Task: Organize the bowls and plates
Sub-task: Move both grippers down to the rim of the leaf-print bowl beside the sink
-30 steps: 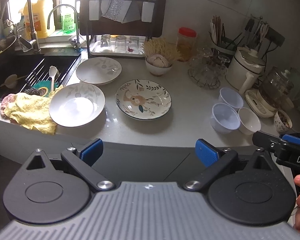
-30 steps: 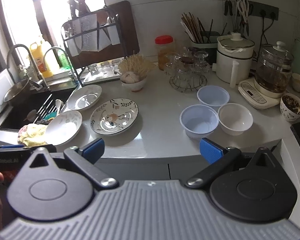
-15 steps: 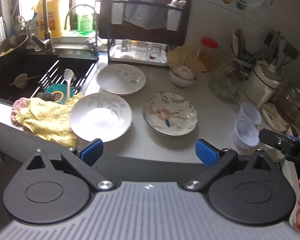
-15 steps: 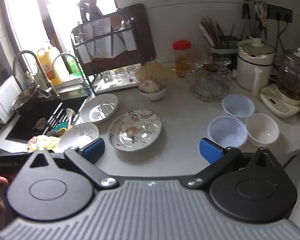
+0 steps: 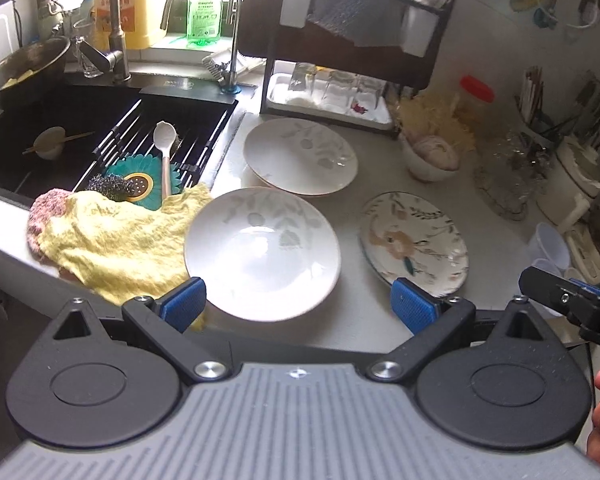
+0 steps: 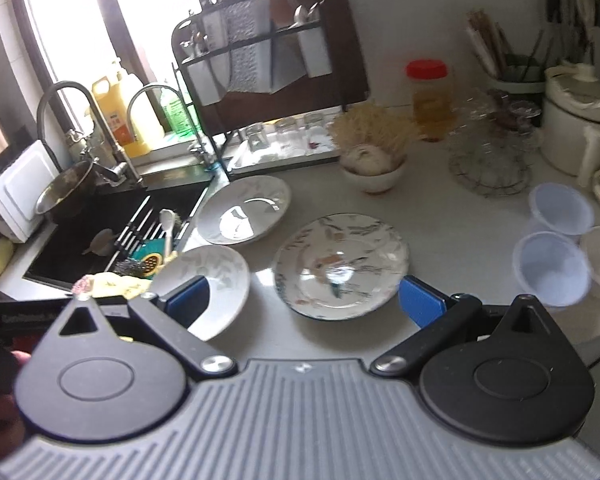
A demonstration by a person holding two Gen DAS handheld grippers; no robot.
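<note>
Nearest the lens, both claws are spread wide w/ nothing between the blue pads. The left gripper (image 5: 298, 306) hangs just short of the counter edge, lined up on the near white plate (image 5: 262, 252), which partly overlaps a yellow cloth (image 5: 116, 244). The right gripper (image 6: 304, 300) faces the floral plate (image 6: 342, 266) in the right wrist view; a second white plate (image 6: 244, 210) w/ a faint leaf print sits farther back beside the sink (image 5: 80, 120).

Progress, judged from the layout: basically nothing done yet. All three plates lie separate on the countertop (image 5: 380, 168), none stacked. Three small bowls (image 6: 550, 266) cluster at the right, side by side rather than nested. Still to do: gather plates into one stack, nest the bowls. The near white plate looks like the likely first pick.

Further back: dish rack (image 5: 340, 40) w/ upturned glasses, red-lidded jar (image 6: 430, 100), a bowl of garlic (image 6: 374, 166), white cooker (image 6: 578, 120).

Writing: green bottle (image 5: 202, 16) and yellow jug (image 5: 128, 4) carry labels, text too small to read. Lettering on the other gripper's body is blurred in the right wrist view, unreadable.
</note>
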